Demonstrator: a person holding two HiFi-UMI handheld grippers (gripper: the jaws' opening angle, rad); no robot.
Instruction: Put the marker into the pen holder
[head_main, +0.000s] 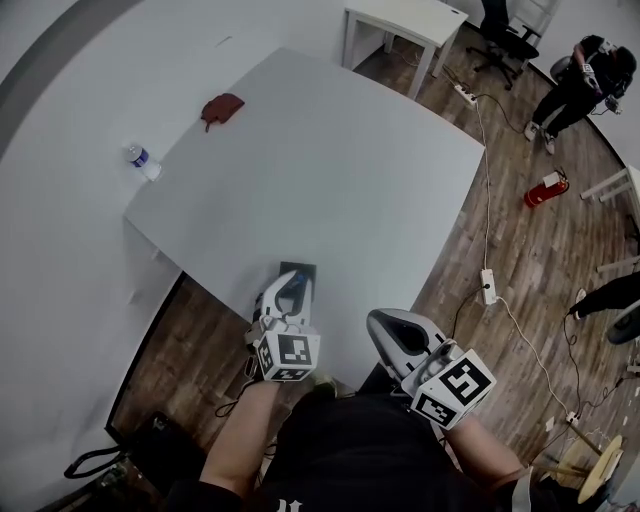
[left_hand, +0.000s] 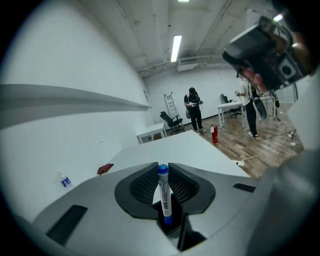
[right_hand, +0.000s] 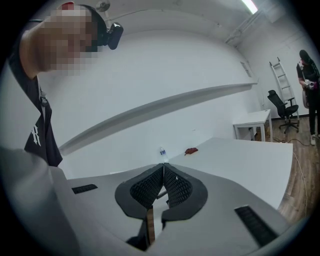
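Shows the left tool (head_main: 290, 285) clamped narrow on the marker (left_hand: 163, 192), barrel upright, blue cap up, lower end dipping into the dark square mouth of the pen holder (head_main: 300, 267). Grips at mid-barrel, probably to leave the lower end free to enter and to line it up with the opening. Reads as insertion under way, release not yet made. Shows the right tool (head_main: 378, 322) pressed together on nothing, pads meeting, held back beyond the near edge of the desk (head_main: 340, 170), apparently to be clear of the left tool's path. Places the pen holder just inside that near edge, so calls for a straight drop and a straight lift, with no sideways nudge that could tip it floorward. Leaves the rest of the desk open: only a reddish-brown item (head_main: 222, 107) near the far corner, well apart. Puts a water bottle (head_main: 141, 160) off the desk's left side, likewise well clear.
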